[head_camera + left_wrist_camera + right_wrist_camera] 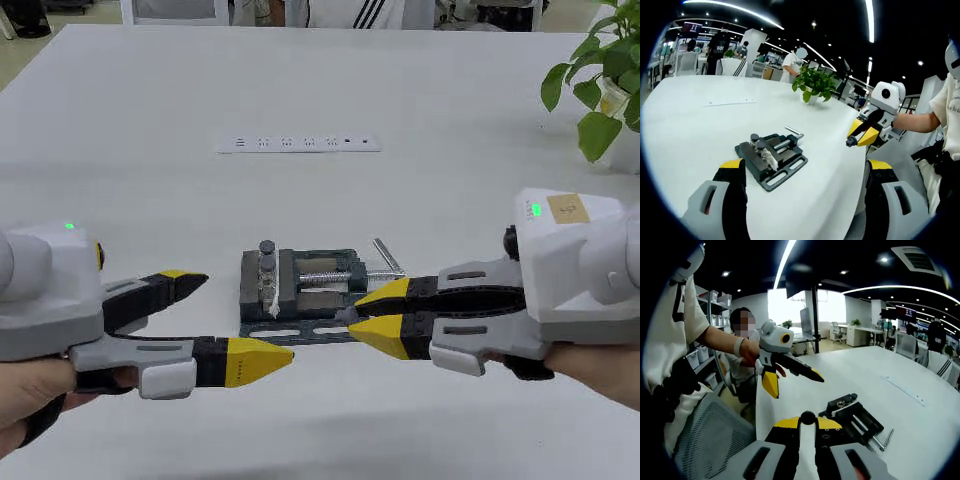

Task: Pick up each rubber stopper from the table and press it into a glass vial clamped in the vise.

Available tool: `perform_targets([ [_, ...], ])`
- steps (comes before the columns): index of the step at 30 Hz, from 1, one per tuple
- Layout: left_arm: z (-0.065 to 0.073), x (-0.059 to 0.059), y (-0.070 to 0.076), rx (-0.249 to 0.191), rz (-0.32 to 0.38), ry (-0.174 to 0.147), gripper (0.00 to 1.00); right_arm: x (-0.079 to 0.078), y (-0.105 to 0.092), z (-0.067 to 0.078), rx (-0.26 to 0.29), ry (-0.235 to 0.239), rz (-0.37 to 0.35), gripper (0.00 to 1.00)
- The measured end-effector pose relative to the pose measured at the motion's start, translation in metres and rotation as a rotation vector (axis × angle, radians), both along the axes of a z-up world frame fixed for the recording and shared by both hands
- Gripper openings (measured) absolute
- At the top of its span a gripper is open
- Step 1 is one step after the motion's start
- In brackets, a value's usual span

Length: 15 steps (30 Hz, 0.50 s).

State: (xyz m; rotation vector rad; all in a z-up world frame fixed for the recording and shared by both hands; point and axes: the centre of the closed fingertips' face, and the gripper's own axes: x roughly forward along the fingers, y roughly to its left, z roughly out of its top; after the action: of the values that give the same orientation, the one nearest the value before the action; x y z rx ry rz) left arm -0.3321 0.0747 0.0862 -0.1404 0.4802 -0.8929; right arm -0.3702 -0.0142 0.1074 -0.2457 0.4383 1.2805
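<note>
Stopper [807,416] in right tool [808,422] — near vise [847,412]

The bench [300,80] has a smooth, matt white top. The vise [300,297] looks like cast metal under a dark, dull coat, while its screw [325,277] and handle [386,256] are bare, bright metal. The vials [267,270] look like clear glass with dark matt tops. The left claw [247,315] and right claw [355,314] are hard plastic, with satin white shells, matt black links and smooth yellow tips. The stopper [807,416] between the right claw's tips looks like dark, matt rubber. The power strip [298,143] is smooth white plastic.
</note>
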Motion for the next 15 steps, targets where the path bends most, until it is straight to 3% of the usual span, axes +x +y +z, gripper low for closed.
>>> perform_targets([
  [1, -0.003, 0.000, 0.003, 0.052, -0.014, -0.026, 0.99, 0.000, 0.000, -0.001, -0.003, 0.002, 0.003, 0.05],
  [2, -0.008, -0.002, 0.005, 0.102, -0.030, -0.032, 0.99, -0.001, 0.001, -0.002, -0.009, 0.006, 0.010, 0.05],
  [5, -0.016, 0.000, 0.013, 0.160, -0.019, -0.039, 0.99, -0.002, 0.002, -0.008, -0.029, 0.010, 0.028, 0.05],
  [10, -0.031, -0.008, 0.017, 0.269, -0.037, -0.063, 0.99, 0.001, 0.001, -0.013, -0.038, 0.032, 0.034, 0.05],
  [12, -0.032, -0.012, 0.017, 0.263, -0.019, -0.059, 0.99, 0.003, 0.000, -0.015, -0.046, 0.037, 0.035, 0.05],
  [14, -0.035, -0.013, 0.021, 0.292, -0.015, -0.070, 0.99, 0.005, 0.001, -0.018, -0.058, 0.035, 0.039, 0.05],
  [15, -0.037, -0.013, 0.026, 0.343, -0.015, -0.095, 0.99, 0.006, 0.000, -0.020, -0.065, 0.048, 0.036, 0.05],
])
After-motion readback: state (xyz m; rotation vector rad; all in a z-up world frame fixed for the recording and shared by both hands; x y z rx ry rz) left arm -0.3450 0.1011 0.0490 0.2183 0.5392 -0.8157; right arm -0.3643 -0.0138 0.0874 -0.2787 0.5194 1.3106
